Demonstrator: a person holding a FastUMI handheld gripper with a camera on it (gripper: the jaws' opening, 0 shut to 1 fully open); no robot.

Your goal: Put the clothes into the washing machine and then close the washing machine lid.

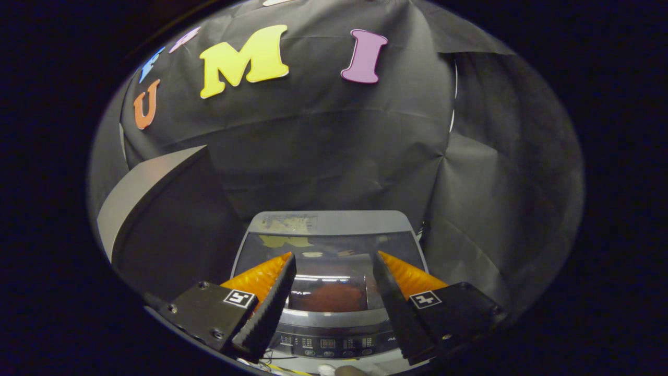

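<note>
Looks near the end, or already there. Washing machine (pixel 329 292) below and ahead of the gripper (pixel 334 271), its glass lid (pixel 330 261) lying flat over the opening, apparently closed. Through the glass, a reddish-orange mass, probably the clothes (pixel 329 296), down inside the drum, seen between the fingers. Nothing left outside the machine as far as visible. Control panel (pixel 329 343) along the near edge, under the finger bases.

Gripper released: fingers (pixel 269 303) spread well apart, nothing between them, hanging above the lid; contact with the glass hard to judge. Aimed forward and slightly down across the lid toward the grey back edge. Grey panel (pixel 151 198) standing off to the left of the machine.
</note>
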